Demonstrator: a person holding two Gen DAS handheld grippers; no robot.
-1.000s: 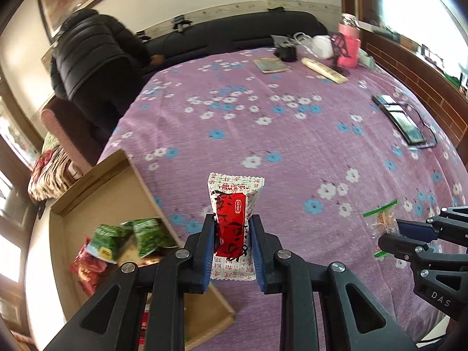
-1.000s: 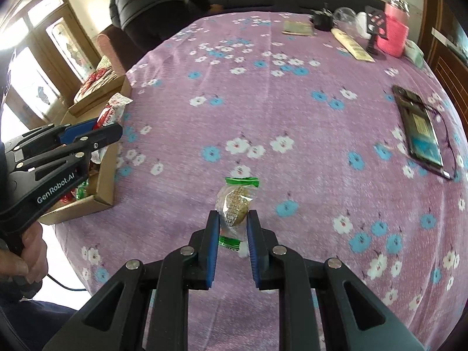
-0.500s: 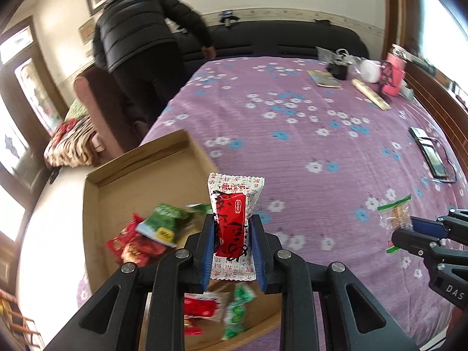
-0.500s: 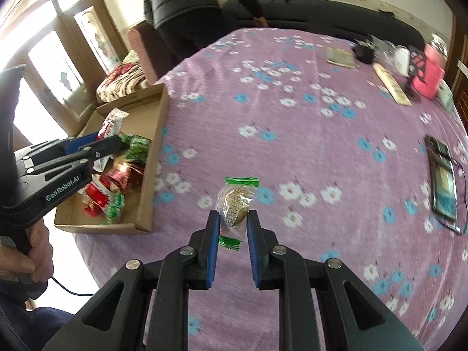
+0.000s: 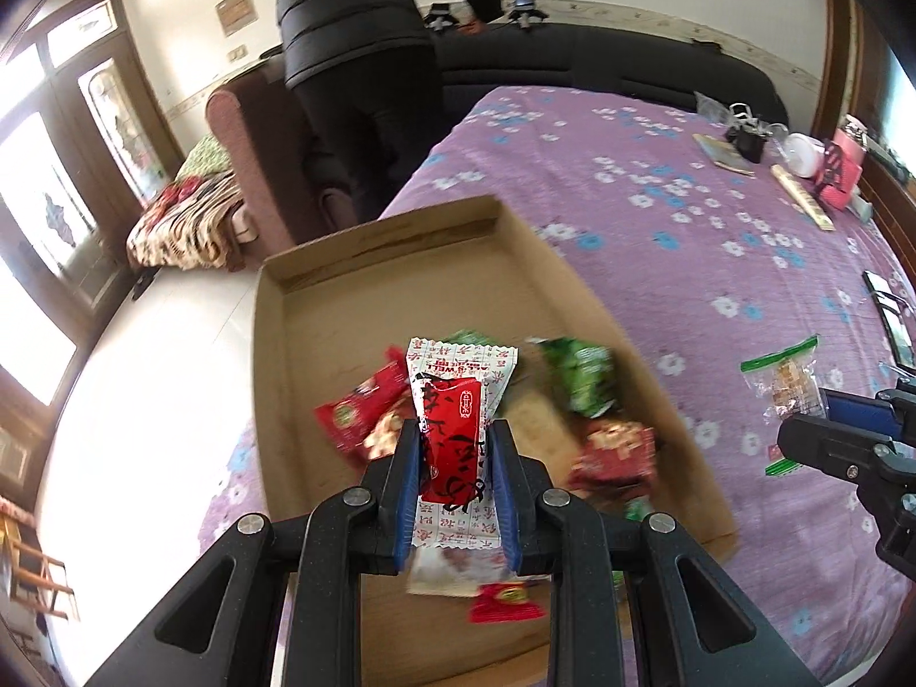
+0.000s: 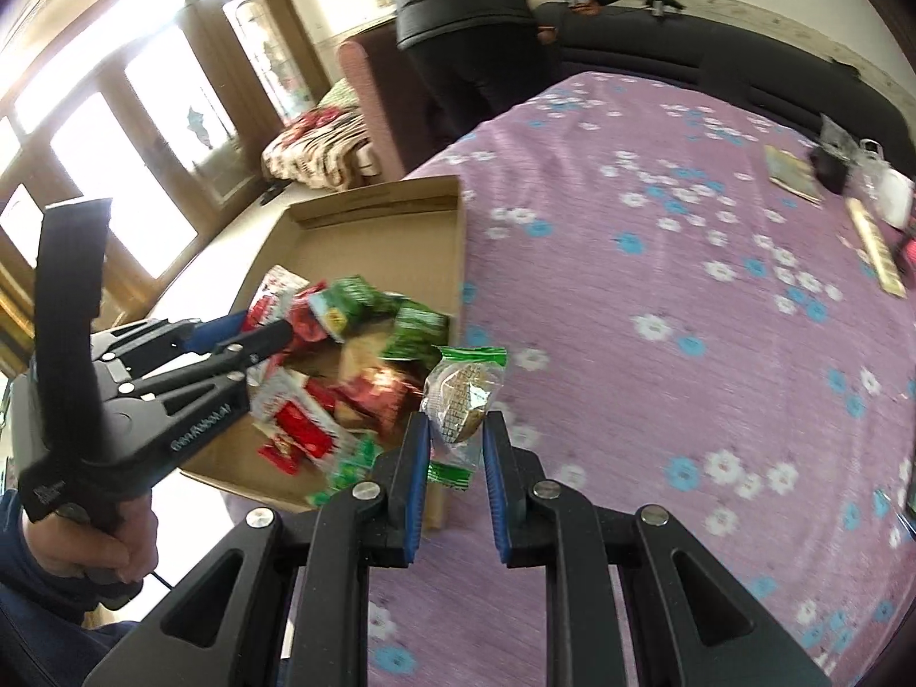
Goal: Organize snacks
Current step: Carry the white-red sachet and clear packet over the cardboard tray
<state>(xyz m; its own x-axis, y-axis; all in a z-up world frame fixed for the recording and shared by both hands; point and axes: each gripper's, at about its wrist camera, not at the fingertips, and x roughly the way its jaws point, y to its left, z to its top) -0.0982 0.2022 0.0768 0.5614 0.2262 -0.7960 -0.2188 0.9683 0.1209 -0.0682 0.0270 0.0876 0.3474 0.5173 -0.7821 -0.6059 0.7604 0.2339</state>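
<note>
Over the cardboard tray, as the left wrist view shows it, the left gripper hangs with its jaws clenched on a red-and-white snack packet, held upright above the heap. Several red and green packets already lie inside the tray's near half, so much of the sorting looks done; its far half is bare cardboard. To the right of the tray, the right gripper carries a clear-wrapped biscuit above the flowered purple cloth. No loose snacks show on the cloth in this view.

Just right of the tray's near corner, in the right wrist view, the right gripper points forward, jaws closed on the clear-wrapped biscuit, which sits over the tray's right wall rather than clearly inside. Left of it, the left gripper reaches across the tray from the left, low over the piled packets. Both held items remain to be released; I judge that these may be the last two.
</note>
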